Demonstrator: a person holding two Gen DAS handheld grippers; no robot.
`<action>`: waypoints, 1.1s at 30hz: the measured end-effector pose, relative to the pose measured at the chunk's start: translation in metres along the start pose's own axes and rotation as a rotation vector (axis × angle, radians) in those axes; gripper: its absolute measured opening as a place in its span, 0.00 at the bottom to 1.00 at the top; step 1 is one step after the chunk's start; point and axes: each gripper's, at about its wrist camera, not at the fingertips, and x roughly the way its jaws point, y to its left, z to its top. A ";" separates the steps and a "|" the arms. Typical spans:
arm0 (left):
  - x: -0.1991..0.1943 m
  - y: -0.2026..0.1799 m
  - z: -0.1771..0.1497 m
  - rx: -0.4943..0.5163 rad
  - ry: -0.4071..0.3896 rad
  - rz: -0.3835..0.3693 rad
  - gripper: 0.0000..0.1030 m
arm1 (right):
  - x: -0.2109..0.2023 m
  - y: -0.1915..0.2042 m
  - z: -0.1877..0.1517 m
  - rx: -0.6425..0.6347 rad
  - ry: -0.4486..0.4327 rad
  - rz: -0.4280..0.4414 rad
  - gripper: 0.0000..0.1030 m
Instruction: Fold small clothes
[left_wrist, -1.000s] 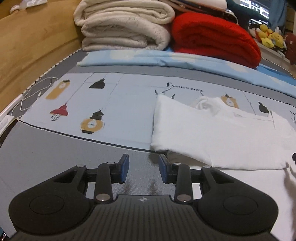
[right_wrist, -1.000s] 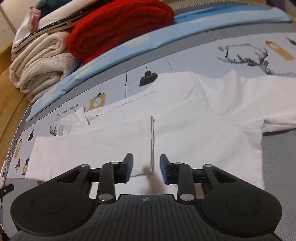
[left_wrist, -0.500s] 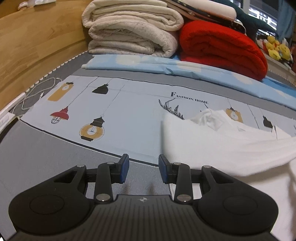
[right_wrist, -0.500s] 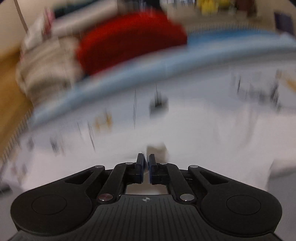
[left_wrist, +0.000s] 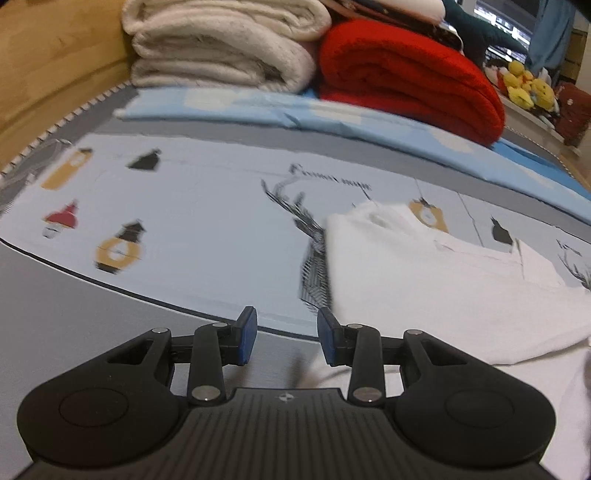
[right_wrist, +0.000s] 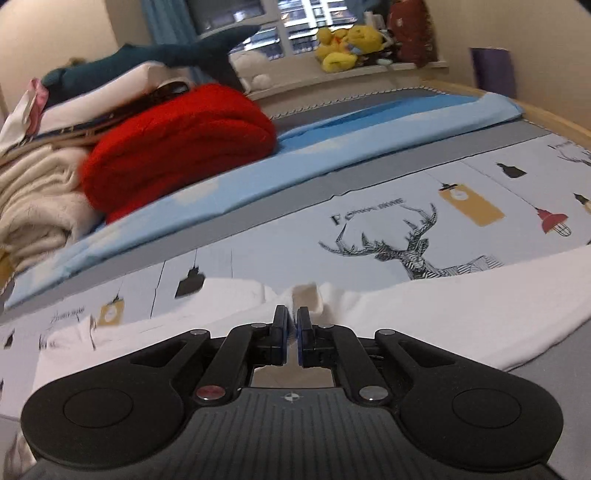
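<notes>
- R gripper (right_wrist: 291, 329): blue pads nearly together, pinching a small bunch of the white shirt (right_wrist: 424, 314), cloth puckers up just ahead of the tips
- L gripper (left_wrist: 283, 334): jaws wide apart, holding nothing, low over grey sheet border beside the shirt's folded edge (left_wrist: 330, 266)
- Shirt lies flat on the printed bedsheet (left_wrist: 203, 221), partly folded, sleeve laid over body
- Risks: thin pinch w/ little fabric, could slip out on a fast lift; dragging one layer only would undo the sleeve fold; L free, so nothing pins the far side, shirt may slide
- Materials: soft matte cotton knit, limp, creases easily; sheet smooth, low grip; red blanket (right_wrist: 177, 147) thick, fuzzy, rounded
</notes>
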 end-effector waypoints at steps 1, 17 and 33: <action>0.004 -0.002 0.000 -0.001 0.014 -0.009 0.39 | 0.009 -0.001 -0.002 0.006 0.050 -0.016 0.04; 0.062 -0.010 -0.011 0.044 0.193 0.062 0.44 | 0.057 -0.017 -0.017 0.064 0.265 -0.098 0.15; 0.067 -0.027 -0.002 0.073 0.236 0.010 0.51 | 0.010 -0.151 0.010 0.292 0.035 -0.307 0.25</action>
